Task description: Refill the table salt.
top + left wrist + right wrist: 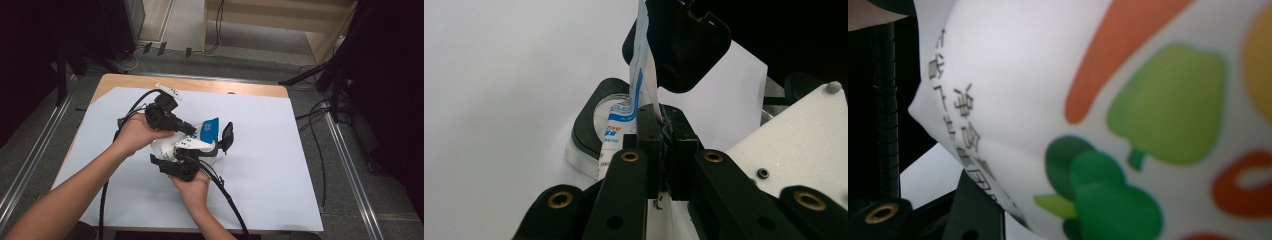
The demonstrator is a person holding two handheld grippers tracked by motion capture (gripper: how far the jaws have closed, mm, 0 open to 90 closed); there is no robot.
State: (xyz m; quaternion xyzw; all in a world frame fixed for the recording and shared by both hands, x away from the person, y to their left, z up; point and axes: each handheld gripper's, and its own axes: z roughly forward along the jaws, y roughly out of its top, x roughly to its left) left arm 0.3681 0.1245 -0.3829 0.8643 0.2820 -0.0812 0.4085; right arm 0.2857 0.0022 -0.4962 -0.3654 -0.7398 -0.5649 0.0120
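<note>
A soft white bag point(202, 141) printed with vegetables sits near the middle of the white sheet point(270, 165) covering the table. It looks light, crinkly and slippery, likely to sag and slide.

The left gripper point(192, 130), reaching toward 3 o'clock, has its jaws pinched fully together on the bag's thin blue-printed top edge point(640, 85). The right gripper point(215, 146), at 6 o'clock of the bag, has its jaws about half open around the bag's body point(1128, 115). The flat sealed edge seems the firmest hold.

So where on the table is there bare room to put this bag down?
The white sheet is bare right of the bag, out to the table's right edge, and along the near left edge. It's crowded mid-table, where the left gripper and right gripper hold the bag.
</note>
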